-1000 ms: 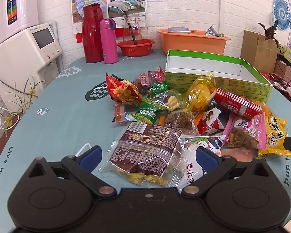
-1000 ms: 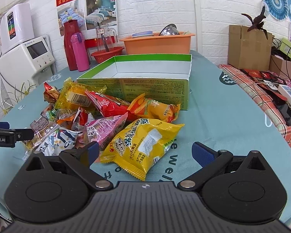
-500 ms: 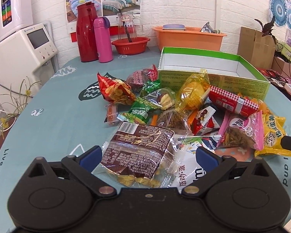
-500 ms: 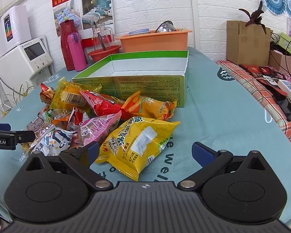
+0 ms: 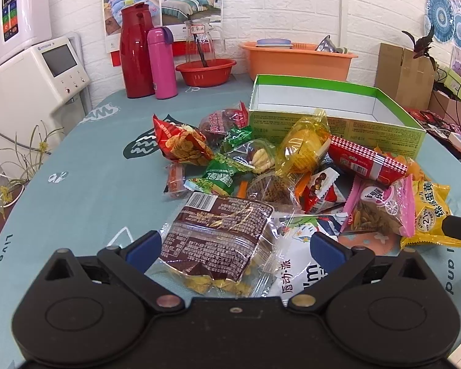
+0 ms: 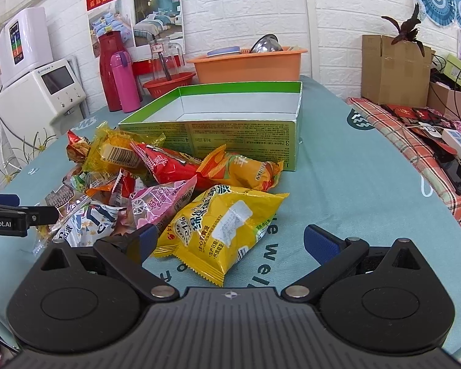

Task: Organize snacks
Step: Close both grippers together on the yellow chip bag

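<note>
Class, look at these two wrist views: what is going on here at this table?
A person holds a gripper in each hand over a pile of wrapped snacks on a teal tablecloth. The left gripper is open, its fingers either side of a clear packet with a brown label. The right gripper is open by a yellow snack bag. The green-rimmed cardboard box behind the pile looks empty; nothing is gripped.
</note>
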Motion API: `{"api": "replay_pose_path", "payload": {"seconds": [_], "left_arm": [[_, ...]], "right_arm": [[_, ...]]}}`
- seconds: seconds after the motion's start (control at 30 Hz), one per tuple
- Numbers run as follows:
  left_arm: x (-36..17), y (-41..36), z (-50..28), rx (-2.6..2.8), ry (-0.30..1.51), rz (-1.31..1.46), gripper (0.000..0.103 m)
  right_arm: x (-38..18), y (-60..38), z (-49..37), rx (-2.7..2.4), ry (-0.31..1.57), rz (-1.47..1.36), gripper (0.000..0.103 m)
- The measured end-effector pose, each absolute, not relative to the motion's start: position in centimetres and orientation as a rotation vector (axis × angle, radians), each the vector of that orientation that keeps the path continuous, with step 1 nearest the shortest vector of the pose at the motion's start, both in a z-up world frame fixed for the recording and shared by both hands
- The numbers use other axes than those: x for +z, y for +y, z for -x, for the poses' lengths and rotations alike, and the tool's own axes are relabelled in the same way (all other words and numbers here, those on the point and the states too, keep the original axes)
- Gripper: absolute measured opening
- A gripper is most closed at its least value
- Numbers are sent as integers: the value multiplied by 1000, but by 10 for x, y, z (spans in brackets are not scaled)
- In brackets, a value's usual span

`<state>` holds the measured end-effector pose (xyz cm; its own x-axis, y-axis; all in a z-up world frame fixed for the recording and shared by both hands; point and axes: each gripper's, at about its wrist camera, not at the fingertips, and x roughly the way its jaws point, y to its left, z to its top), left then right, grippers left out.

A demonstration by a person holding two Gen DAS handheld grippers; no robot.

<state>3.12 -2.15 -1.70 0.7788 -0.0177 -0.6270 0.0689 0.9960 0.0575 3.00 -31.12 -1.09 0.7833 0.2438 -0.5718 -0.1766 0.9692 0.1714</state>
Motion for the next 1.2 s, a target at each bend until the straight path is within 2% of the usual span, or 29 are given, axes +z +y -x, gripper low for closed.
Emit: {"api": "replay_pose_path", "payload": {"seconds": [0.47,0.7,0.97,1.13,1.2], "left_arm": [[-15,-26,-30,-71,665,-80,103],[-10,-39,-34,-181,666,-58,103],[-6,-88,-48,-574,725,83,103],[-6,-145,-61,-679,715,-23,103],[-16,-160,-73,-693,750,-47,93]], "right_arm": [[-11,-314,-30,232,628,-121,103],[-18,-324,-28,268,567,-154,103],[-35,-342,-19,335,498,-167,103],[-41,-346,-21,373,516,-184,103],[-42,-347,-22,387,524,-179,103]]}}
